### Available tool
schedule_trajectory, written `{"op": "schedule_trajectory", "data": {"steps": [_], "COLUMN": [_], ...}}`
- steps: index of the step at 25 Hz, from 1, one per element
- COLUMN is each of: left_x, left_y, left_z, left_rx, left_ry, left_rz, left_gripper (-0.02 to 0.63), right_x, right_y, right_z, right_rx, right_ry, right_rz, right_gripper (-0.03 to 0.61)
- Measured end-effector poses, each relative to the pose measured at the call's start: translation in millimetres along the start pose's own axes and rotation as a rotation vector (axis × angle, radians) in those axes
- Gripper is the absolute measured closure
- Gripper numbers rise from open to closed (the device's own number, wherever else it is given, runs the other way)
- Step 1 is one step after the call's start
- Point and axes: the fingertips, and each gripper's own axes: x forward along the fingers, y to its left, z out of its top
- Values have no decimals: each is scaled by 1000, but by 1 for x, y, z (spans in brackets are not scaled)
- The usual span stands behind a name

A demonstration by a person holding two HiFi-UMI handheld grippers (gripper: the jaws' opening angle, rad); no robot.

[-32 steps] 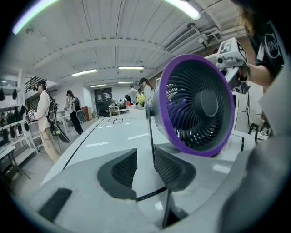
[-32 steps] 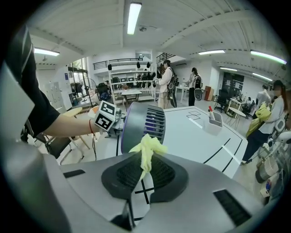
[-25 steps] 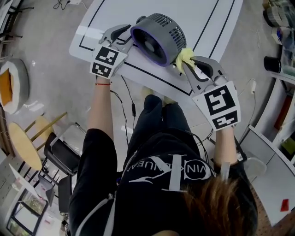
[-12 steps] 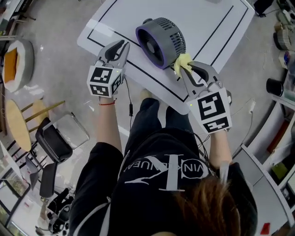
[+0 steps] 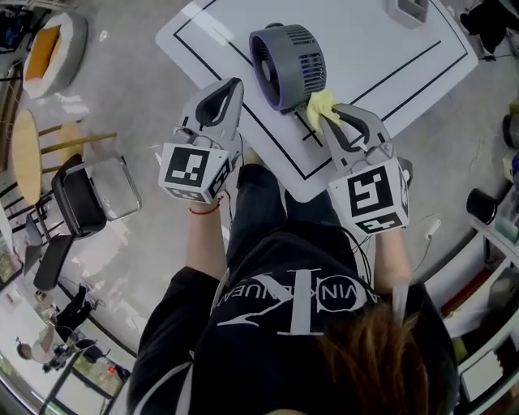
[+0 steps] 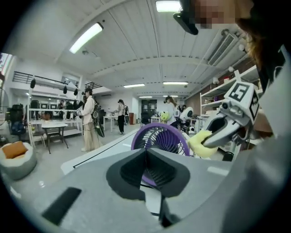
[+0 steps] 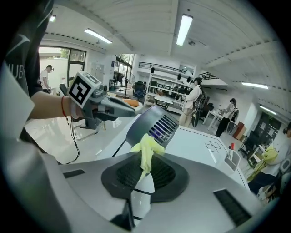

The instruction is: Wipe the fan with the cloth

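A grey fan [image 5: 288, 63] with a purple rim lies on the white table [image 5: 389, 73]; it also shows in the left gripper view [image 6: 163, 135] and the right gripper view [image 7: 152, 122]. My right gripper [image 5: 331, 116] is shut on a yellow cloth [image 5: 318, 107], which touches the fan's near right side. That cloth sticks up from the jaws [image 7: 146, 150]. My left gripper [image 5: 233, 84] hovers left of the fan, apart from it. Its jaws [image 6: 146, 154] are closing, almost together, with nothing between them.
A small white holder [image 5: 409, 10] stands at the table's far side. On the floor to the left are a black chair [image 5: 85, 198], a round wooden stool [image 5: 28, 154] and a cushion [image 5: 50, 42]. Shelves stand at the right [image 5: 495, 219]. People stand in the background [image 6: 88, 118].
My left gripper has drawn back from the fan's left side, risen, and its jaws have gone from wide apart to nearly together. The right gripper stays with the cloth against the fan.
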Motion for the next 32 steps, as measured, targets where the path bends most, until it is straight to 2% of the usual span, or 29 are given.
{"op": "schedule_trajectory", "data": {"steps": [2, 6, 11, 15, 21, 24, 26, 32], "left_x": [-6, -1, 0, 3, 16, 23, 24, 27], "left_y": [-10, -45, -54, -63, -80, -83, -80, -77], "left_z": [13, 27, 29, 23, 16, 12, 11, 13], "left_rx": [-29, -86, -68, -95, -112, -107, -118, -178], "left_ry": [-20, -17, 1, 36, 65, 87, 93, 103], "left_rz": [27, -40, -32, -72, -89, -73, -54, -47], "left_gripper": [597, 498, 517, 456, 454, 461, 500, 509], "right_x": [0, -6, -9, -10, -8, -7, -7, 3], "right_y": [-4, -10, -17, -29, -35, -38, -41, -56], "right_z": [-2, -2, -4, -14, -20, -21, -18, 7], "right_rx": [-12, -12, -23, -10, -10, -5, 3, 5], "right_ry": [-15, -37, -52, -54, -59, -71, -97, -219], "right_rz": [12, 22, 24, 19, 20, 8, 8, 38], "right_gripper": [545, 545, 545, 545, 545, 545, 545, 545]}}
